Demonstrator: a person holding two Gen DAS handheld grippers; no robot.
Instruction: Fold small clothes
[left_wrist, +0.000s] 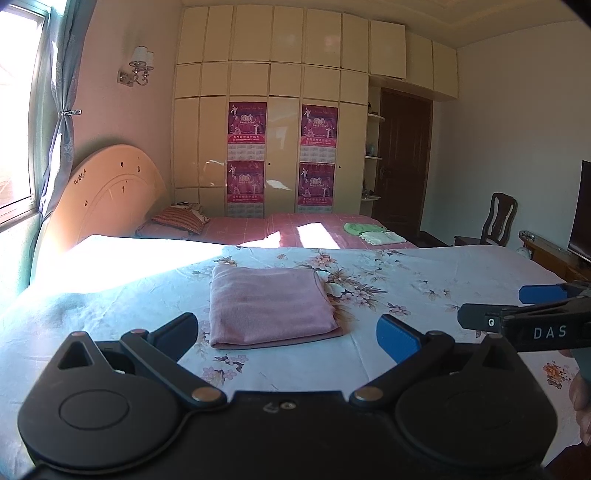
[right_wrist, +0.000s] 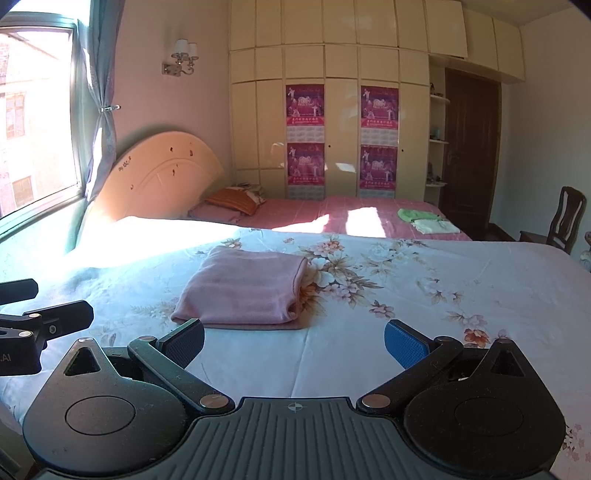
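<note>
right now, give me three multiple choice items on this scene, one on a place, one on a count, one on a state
1. Where does the pink cloth lie?
A. on the floral sheet
B. on the chair
C. on the pillow

2. How many posters hang on the wardrobe?
A. two
B. four
C. six

3. How do the two grippers stand?
A. both open, holding nothing
B. both shut on the cloth
C. left shut, right open

Key: 1 A, the pink cloth rests folded on the floral sheet. 2 B, the posters sit in two columns of two on the wardrobe. 3 A, the left gripper and right gripper show spread fingers short of the cloth.
</note>
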